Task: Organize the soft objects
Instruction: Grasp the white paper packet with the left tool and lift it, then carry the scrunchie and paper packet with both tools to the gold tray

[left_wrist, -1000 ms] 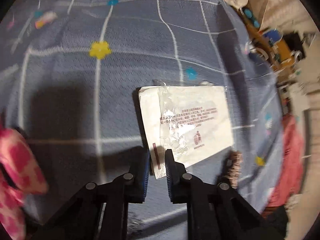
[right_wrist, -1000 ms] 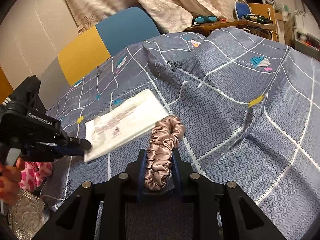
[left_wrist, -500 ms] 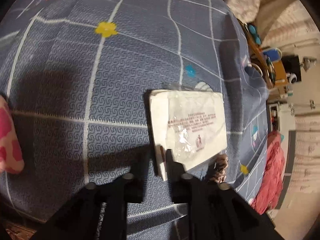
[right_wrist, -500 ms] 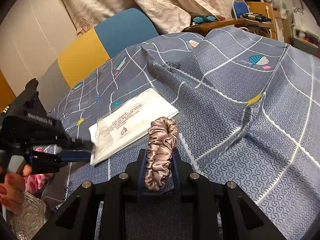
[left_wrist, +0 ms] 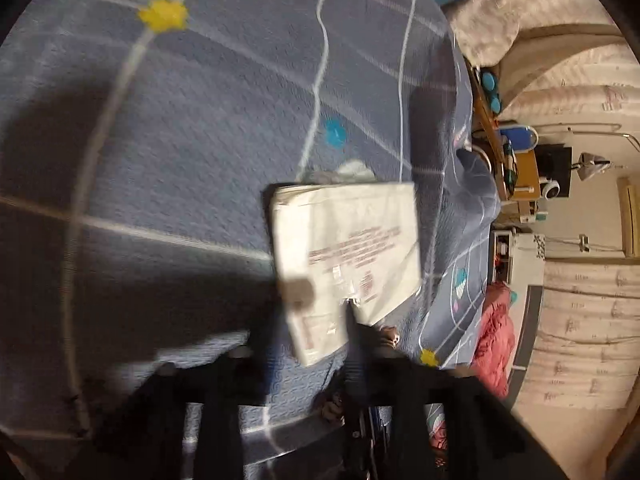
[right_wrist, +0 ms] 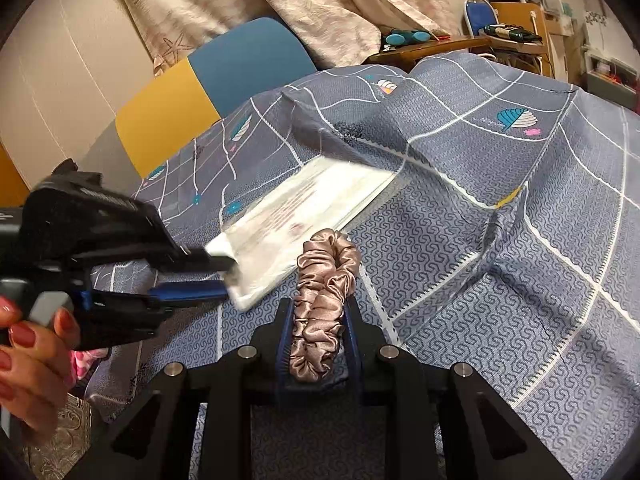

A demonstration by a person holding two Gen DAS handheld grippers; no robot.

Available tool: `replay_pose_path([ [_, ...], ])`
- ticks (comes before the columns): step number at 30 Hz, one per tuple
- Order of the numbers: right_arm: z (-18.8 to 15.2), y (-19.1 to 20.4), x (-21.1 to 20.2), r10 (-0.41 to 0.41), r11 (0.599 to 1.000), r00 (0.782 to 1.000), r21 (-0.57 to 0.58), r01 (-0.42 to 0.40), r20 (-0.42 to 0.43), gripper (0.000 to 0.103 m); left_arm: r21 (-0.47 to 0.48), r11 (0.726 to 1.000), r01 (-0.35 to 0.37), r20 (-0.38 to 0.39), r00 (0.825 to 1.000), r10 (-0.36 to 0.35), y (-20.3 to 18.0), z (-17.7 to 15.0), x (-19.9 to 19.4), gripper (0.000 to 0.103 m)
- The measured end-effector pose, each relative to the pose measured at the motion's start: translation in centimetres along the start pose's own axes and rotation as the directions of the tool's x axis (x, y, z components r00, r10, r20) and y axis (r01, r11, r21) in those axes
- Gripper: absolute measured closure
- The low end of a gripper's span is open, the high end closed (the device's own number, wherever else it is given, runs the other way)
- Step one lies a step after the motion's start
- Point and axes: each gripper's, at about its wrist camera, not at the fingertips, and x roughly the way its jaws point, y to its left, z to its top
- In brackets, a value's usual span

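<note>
Satin scrunchie (right_wrist: pixel 324 304) pinched in my right gripper (right_wrist: pixel 318 320), angled down over the bedspread (right_wrist: pixel 500 280). Left gripper (right_wrist: pixel 224 276) just reclosed on the white packet (left_wrist: pixel 348 256) corner, packet lifted, tilted; hand (right_wrist: pixel 28 356) at left.
</note>
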Motion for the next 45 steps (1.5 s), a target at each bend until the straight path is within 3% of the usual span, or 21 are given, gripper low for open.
replay_pose_path([
  [1,0.0,0.0,0.0,0.0,1.0,1.0,0.0,0.0,0.0,0.079,-0.004,1.0,0.001,-0.025,1.0,-0.002,-0.3,-0.1,0.7,0.103],
  [6,0.0,-0.3,0.0,0.012,1.0,1.0,0.011,-0.012,0.004,0.079,0.06,0.998,0.021,-0.046,0.999,-0.019,-1.1,-1.1,2.0,0.103],
  [15,0.0,-0.5,-0.4,0.014,1.0,1.0,0.026,-0.015,0.017,0.079,0.047,0.998,0.049,0.039,0.998,-0.051,-0.7,-1.7,-1.4,0.103],
  [16,-0.1,-0.8,-0.8,0.007,0.999,0.999,0.039,-0.008,0.035,0.078,0.039,0.998,0.058,0.05,0.997,-0.06,-1.1,-1.6,-1.5,0.101],
  [18,-0.2,-1.9,-1.6,0.005,0.995,0.997,0.094,-0.012,0.076,0.075,0.044,0.997,0.057,0.062,0.996,-0.059,-1.7,-1.5,-1.6,0.084],
  [19,-0.3,-2.2,-1.8,0.006,0.993,0.996,0.116,-0.016,0.085,0.075,0.06,0.998,0.035,0.064,0.997,-0.039,-2.3,-1.3,-1.5,0.07],
  [20,-0.3,-2.6,-1.8,0.004,0.991,0.996,0.134,-0.016,0.088,0.075,0.077,0.997,0.022,0.065,0.998,-0.027,-2.9,-1.2,-1.2,0.066],
  [22,-0.3,-2.6,-1.5,0.008,0.99,0.997,0.139,-0.019,0.081,0.075,0.118,0.993,-0.008,0.054,0.999,0.001,-3.6,-1.2,-1.0,0.066],
  [27,-0.2,-2.9,-1.5,0.043,0.987,0.994,0.15,-0.057,0.096,0.076,0.098,0.995,-0.024,0.02,1.0,0.023,-3.5,-1.5,-0.5,0.065],
  [30,-0.2,-3.1,-1.4,0.046,0.985,0.995,0.159,-0.061,0.094,0.076,0.132,0.99,-0.058,0.044,0.998,0.053,-3.5,-2.4,-1.8,0.065],
  [33,-0.2,-2.9,-1.6,0.055,0.986,0.993,0.152,-0.07,0.102,0.076,0.291,0.953,-0.081,0.09,0.994,0.057,-5.5,-4.9,-4.7,0.065],
  [36,-0.1,-2.9,-2.1,0.067,0.985,0.992,0.153,-0.082,0.106,0.076,0.451,0.887,-0.096,0.152,0.988,0.03,-7.5,-8.8,-8.9,0.065],
  [40,-0.7,-2.7,-3.6,0.058,0.988,0.996,0.139,-0.066,0.061,0.077,0.557,0.82,-0.134,0.219,0.976,0.011,-7.7,-13.7,-14.1,0.065],
  [45,-2.1,-1.1,-7.9,0.039,0.999,0.998,0.033,-0.041,0.051,0.077,0.654,0.72,-0.232,0.364,0.931,-0.031,-6.2,-19.8,-20.4,0.064],
])
